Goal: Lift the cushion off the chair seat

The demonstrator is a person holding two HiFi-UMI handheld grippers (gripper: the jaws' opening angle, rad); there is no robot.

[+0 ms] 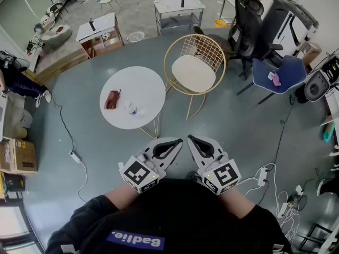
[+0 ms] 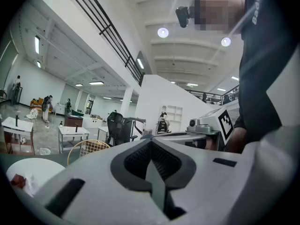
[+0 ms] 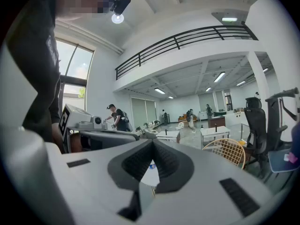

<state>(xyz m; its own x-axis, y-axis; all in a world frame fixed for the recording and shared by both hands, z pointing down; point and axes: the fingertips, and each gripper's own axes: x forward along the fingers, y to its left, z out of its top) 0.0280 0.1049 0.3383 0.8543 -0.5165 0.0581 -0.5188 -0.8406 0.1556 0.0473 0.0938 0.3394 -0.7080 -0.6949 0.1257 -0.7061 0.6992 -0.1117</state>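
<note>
Head view: left hand-held gripper (image 1: 178, 141) and right hand-held gripper (image 1: 191, 138) are side by side, close to the person's body. Both have their jaws together with nothing between them. The white cushion (image 1: 193, 73) lies on the seat of the gold wire chair (image 1: 204, 44), well apart from both and beside the round white tabletop (image 1: 140, 89).

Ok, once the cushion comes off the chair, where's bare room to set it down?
The round table is bare across its far and right part; a brown object and small bottle crowd its near left. The grey floor on the near side of the wire chair is open. Crowded: right of the chair, with a black office chair, blue chair and cables.
</note>
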